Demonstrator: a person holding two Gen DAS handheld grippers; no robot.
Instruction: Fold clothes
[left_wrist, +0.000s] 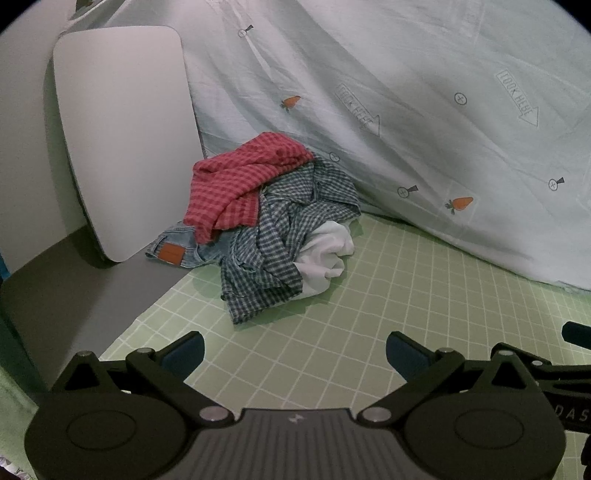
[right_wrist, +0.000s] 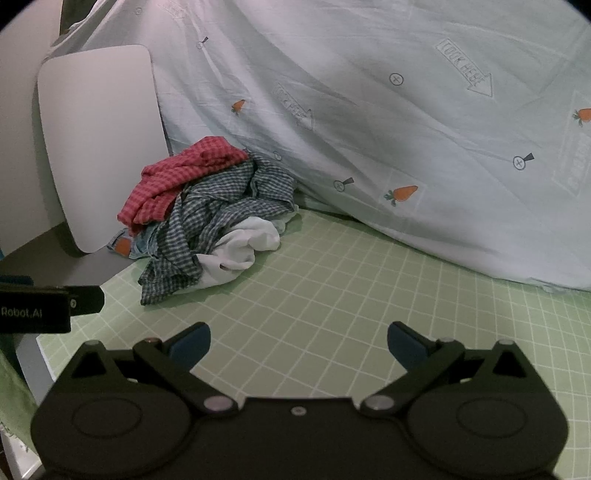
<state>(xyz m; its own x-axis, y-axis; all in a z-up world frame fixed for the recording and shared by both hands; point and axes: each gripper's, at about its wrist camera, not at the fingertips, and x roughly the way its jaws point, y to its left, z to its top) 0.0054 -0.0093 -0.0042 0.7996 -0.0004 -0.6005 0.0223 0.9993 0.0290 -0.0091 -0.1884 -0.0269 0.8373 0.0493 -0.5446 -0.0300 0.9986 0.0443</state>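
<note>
Left wrist view: left gripper (left_wrist: 295, 354) jaws spread wide, empty, above green mat (left_wrist: 406, 295). Right gripper (right_wrist: 299, 347) likewise agape, empty. Pile (left_wrist: 273, 221) at mat's far-left corner, against sheet (left_wrist: 406, 110). Best start: lift red shirt (left_wrist: 240, 184) off top, spread flat on mat.

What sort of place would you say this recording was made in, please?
Probably a makeshift home set-up for folding laundry: a pile of crumpled clothes lies on a green grid-patterned cloth, a carrot-print sheet hangs behind as a backdrop, and a white board leans alongside.
</note>
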